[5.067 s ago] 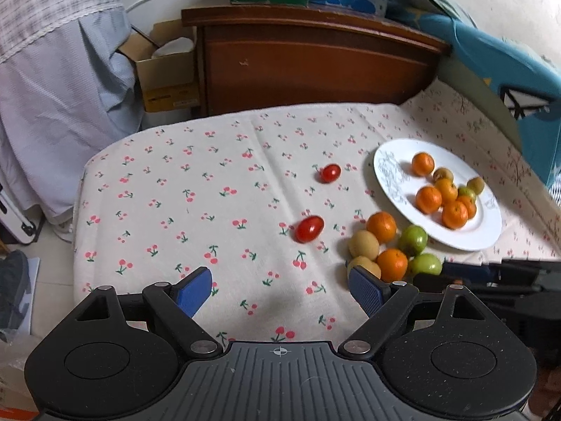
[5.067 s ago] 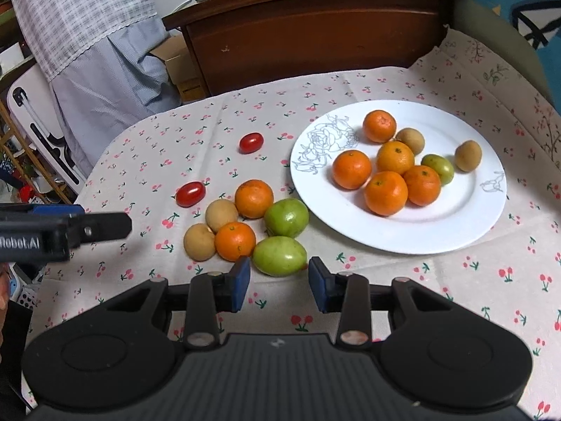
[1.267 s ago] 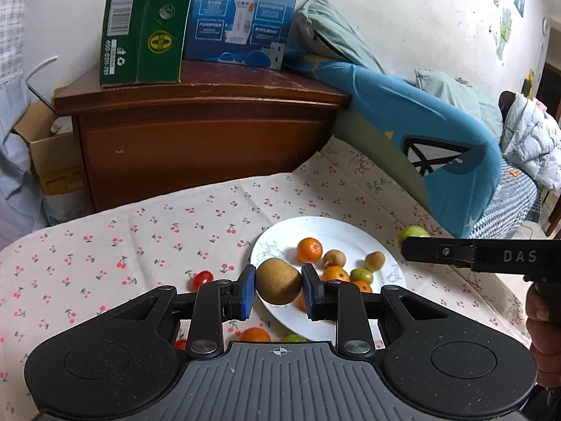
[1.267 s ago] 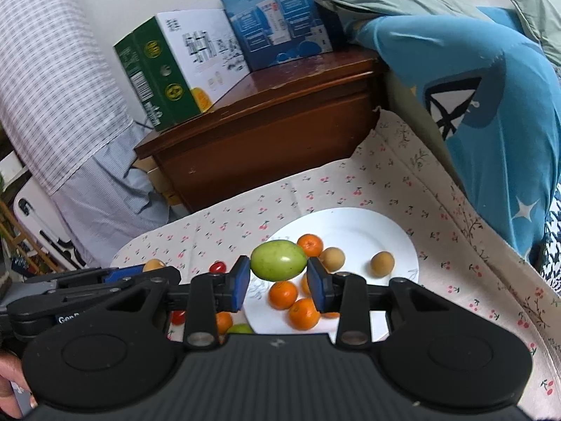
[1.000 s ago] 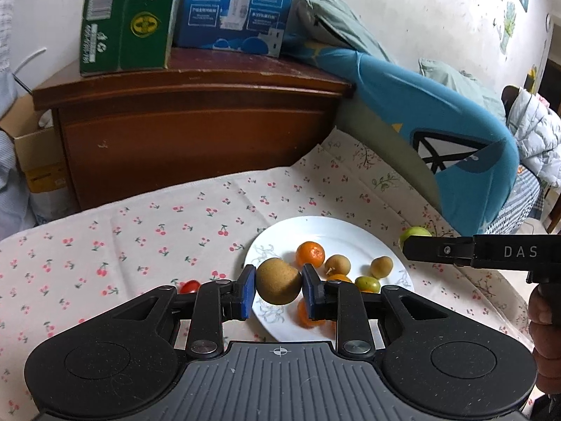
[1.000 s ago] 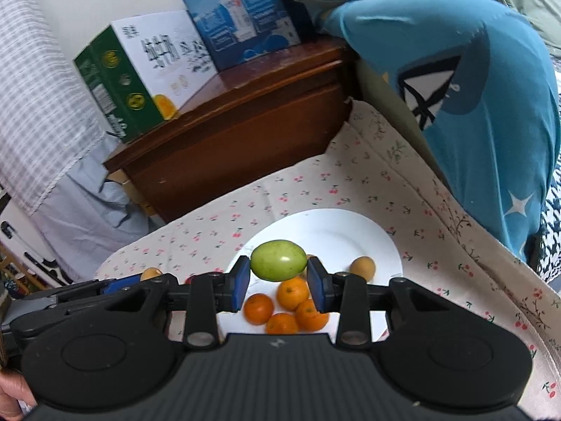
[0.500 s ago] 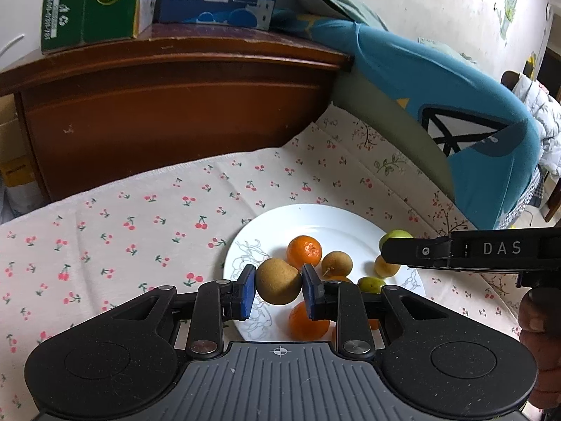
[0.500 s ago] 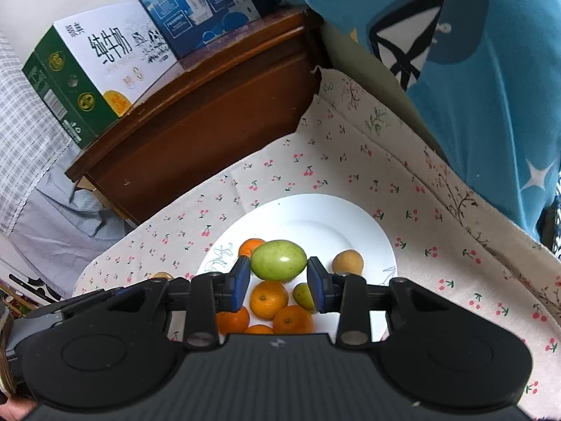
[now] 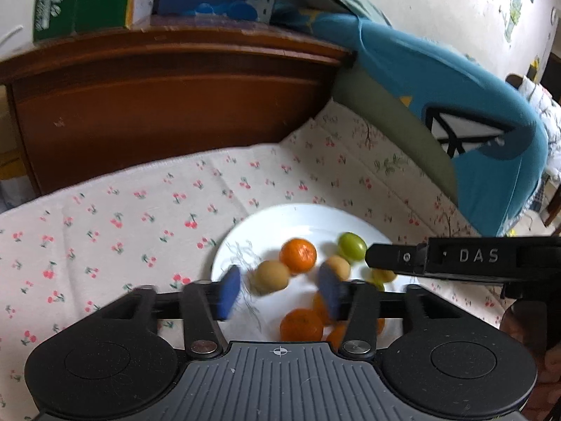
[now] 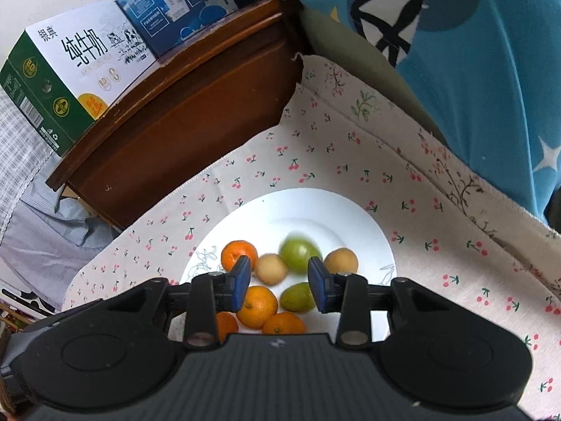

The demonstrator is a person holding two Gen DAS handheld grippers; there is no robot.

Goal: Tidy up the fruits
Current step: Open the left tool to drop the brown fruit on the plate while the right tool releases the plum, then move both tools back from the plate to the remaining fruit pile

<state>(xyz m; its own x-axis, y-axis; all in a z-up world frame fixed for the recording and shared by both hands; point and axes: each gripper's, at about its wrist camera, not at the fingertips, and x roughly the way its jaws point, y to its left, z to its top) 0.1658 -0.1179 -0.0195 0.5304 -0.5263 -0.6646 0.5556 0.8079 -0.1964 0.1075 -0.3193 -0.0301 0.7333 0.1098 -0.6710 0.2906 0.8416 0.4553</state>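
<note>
I have both tools, left tool point(image 9: 278, 293) and right tool point(image 10: 280, 279), spread above the plate point(image 10: 350, 210) (fruit blurred, probably dropping).

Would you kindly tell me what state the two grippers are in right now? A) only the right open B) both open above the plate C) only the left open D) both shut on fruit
B: the left gripper and the right gripper both have their fingers spread, and the tan fruit and green fruit sit free over the white plate.
</note>
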